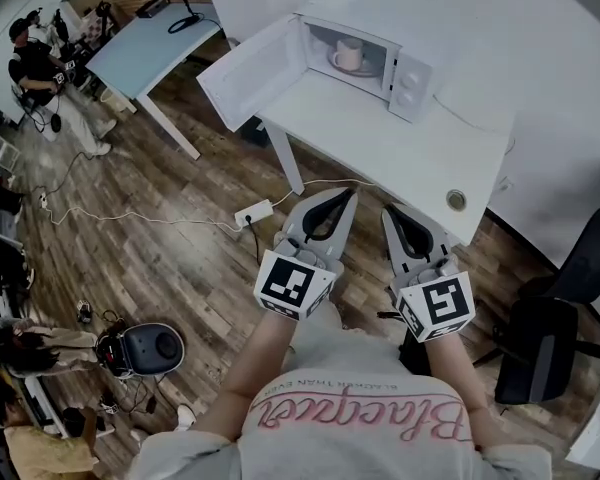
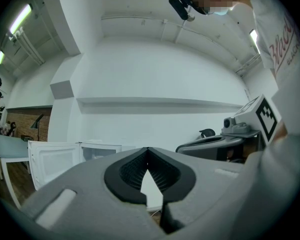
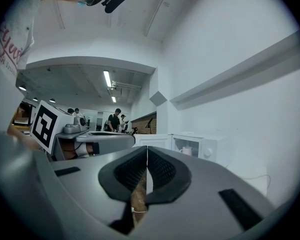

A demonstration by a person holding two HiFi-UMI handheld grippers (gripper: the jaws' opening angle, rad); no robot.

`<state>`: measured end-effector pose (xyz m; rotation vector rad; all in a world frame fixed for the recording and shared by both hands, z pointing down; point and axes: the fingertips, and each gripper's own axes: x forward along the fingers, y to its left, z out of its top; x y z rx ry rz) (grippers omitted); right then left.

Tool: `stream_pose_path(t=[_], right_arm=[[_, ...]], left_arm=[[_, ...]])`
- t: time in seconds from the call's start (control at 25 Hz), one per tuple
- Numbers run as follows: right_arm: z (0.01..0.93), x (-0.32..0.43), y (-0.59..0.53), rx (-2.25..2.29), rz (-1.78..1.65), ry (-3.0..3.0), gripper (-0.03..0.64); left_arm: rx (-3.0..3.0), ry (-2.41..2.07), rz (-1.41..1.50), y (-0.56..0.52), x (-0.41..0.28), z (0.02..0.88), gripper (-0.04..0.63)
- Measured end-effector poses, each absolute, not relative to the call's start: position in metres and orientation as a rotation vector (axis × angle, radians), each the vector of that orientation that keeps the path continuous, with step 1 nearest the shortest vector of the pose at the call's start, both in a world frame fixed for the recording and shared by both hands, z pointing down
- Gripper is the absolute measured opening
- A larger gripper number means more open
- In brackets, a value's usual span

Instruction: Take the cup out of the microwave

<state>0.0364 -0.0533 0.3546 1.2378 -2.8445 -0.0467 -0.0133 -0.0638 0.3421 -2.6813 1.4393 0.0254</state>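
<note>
1. Left gripper: jaws closed tip to tip, nothing between them. It is held level and points at the table edge.
2. Right gripper: same, jaws together and empty. It sits just beside the left one; both are over the floor, short of the table.
3. Step in hand, my read: the approach. Neither gripper has reached the table, let alone the microwave.
4. Door is already swung fully open to the left of the cavity, so there's probably no door step left.
5. Cup is inside the cavity, on a plate, roughly centred and well apart from both grippers.
6. Cup orientation: upright, long axis vertical, mouth up. In the right gripper view the handle looks to sit on the cup's left side, but it's too small to be sure.
7. Next move calls for:
   - bringing one gripper up to the cavity opening, kept level
   - opening the jaws before it enters, since closed as they are now they can't take the cup
   - closing across the cup body from the front, or on the handle if it's reachable
8. Risks, as a guess: clipping the cavity frame on the way in, or tipping the cup by gripping high.
</note>
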Motion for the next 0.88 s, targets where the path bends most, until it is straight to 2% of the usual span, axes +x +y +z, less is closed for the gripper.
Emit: stream_pose_path(t=[0.88], right_arm=[[0.361, -0.021, -0.136, 1.313, -0.043, -2.772, 0.012]], left_arm=[[-2.727, 1.381, 0.049, -0.152, -0.073, 0.347, 0.003]])
